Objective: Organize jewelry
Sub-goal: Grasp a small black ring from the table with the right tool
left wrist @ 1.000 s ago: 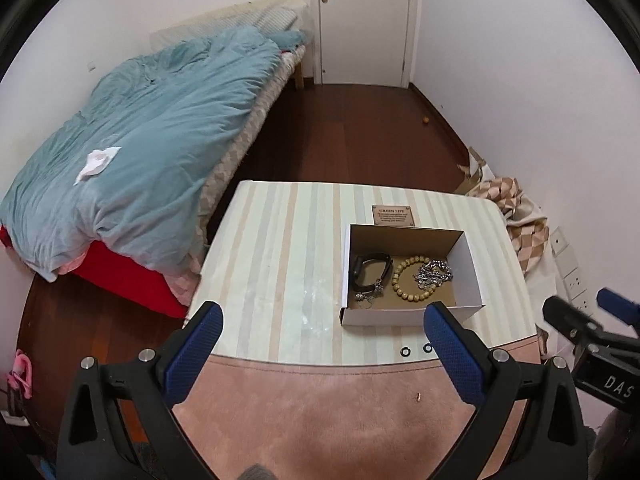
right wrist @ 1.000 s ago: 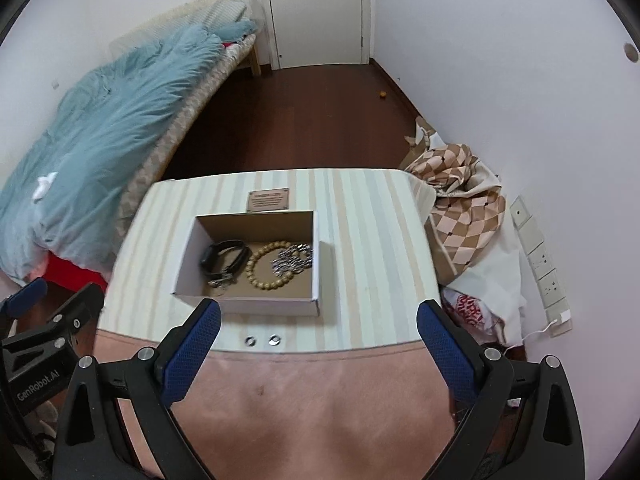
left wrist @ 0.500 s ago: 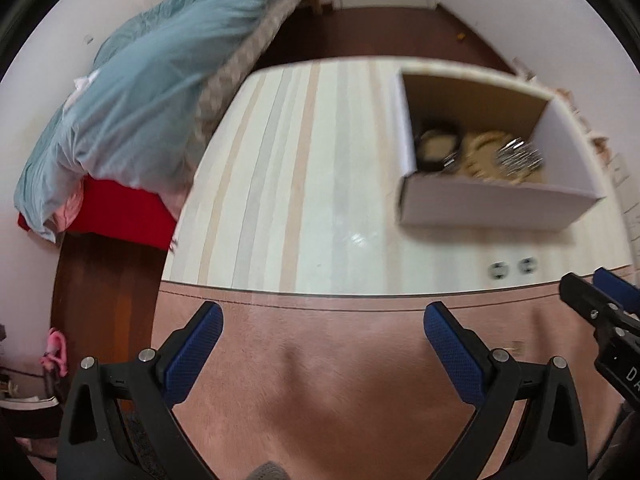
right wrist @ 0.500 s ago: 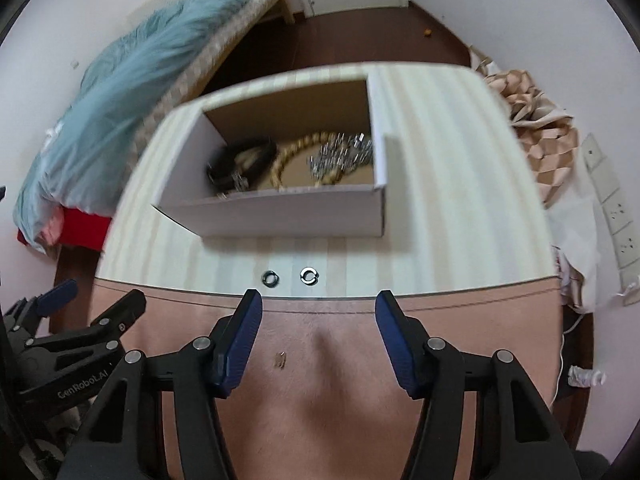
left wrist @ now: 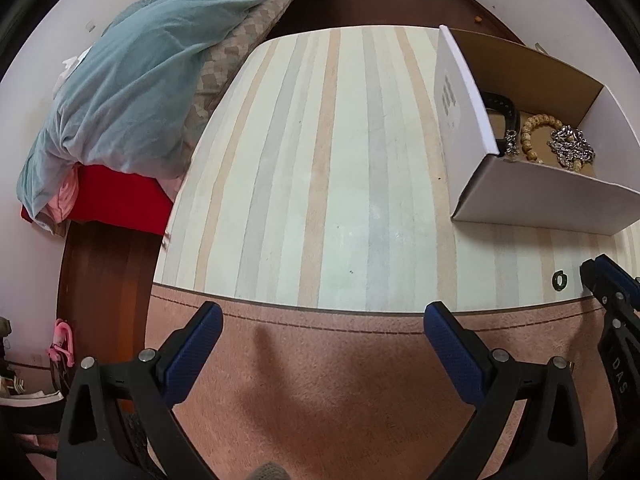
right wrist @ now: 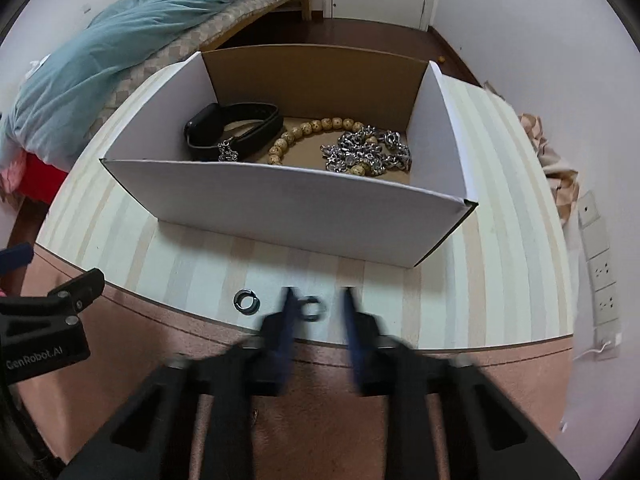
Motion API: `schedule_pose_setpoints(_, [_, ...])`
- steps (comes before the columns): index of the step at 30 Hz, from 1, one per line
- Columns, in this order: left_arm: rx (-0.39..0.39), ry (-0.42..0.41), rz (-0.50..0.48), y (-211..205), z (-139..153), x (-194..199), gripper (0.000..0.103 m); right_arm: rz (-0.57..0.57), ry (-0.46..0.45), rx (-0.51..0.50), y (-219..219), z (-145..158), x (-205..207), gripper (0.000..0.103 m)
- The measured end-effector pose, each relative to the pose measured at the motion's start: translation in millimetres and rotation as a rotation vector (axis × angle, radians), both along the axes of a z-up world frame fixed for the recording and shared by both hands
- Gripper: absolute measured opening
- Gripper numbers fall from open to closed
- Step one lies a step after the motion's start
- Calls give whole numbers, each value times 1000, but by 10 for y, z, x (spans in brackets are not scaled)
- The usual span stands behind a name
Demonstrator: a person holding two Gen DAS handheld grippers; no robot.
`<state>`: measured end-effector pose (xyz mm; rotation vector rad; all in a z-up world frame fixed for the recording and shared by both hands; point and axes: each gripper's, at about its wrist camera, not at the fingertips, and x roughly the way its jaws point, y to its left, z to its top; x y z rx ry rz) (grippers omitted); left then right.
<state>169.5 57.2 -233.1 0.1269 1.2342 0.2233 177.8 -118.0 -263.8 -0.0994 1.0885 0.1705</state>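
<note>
A white cardboard box [right wrist: 280,208] stands on the striped tabletop and holds a black strap [right wrist: 232,128], a wooden bead bracelet [right wrist: 312,128] and a silver chain [right wrist: 368,152]. Two small dark rings lie in front of it. My right gripper [right wrist: 319,304] points down at the right ring [right wrist: 312,308], which sits between its blurred fingers while the jaws are closing; a gap still shows on the ring's right side. The left ring [right wrist: 246,301] lies free beside it. My left gripper [left wrist: 322,320] is open and holds nothing, low over the table's pink edge, left of the box [left wrist: 460,120].
A bed with a teal duvet [left wrist: 140,60] stands left of the table. Checked cloth [right wrist: 560,168] and wall sockets [right wrist: 600,272] are on the right. The striped tabletop [left wrist: 340,160] left of the box is bare.
Both grippers have dropped close to the table's front edge and tilted downward. The right gripper's jaws have gone from wide open to narrow, around the right ring. The left gripper stayed open.
</note>
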Motion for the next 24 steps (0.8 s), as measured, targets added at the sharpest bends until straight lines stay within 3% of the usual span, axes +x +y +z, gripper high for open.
schedule_pose_setpoints(7, [-90, -25, -66, -355, 103, 33, 102, -108, -21, 125, -468, 223, -44, 13])
schedule_pose_setpoints(13, [-179, -7, -166, -881, 31, 126, 100, -185, -19, 120, -847, 257, -80, 13])
schedule_pose_setpoints(17, [-178, 17, -218, -1122, -21, 144, 67, -223, -15, 126, -1036, 259, -105, 13])
schedule_pose_setpoints(19, [-179, 19, -233, -1199, -26, 127, 59, -235, -18, 132, -1052, 273, -123, 13])
schedule_pose_setpoints(21, [-175, 18, -242, -1241, -39, 106, 39, -242, -19, 138, -1071, 283, -118, 13])
schedule_pose_setpoints(24, [-185, 14, -260, -1280, -49, 96, 24, -244, -24, 141, -1060, 308, -122, 14])
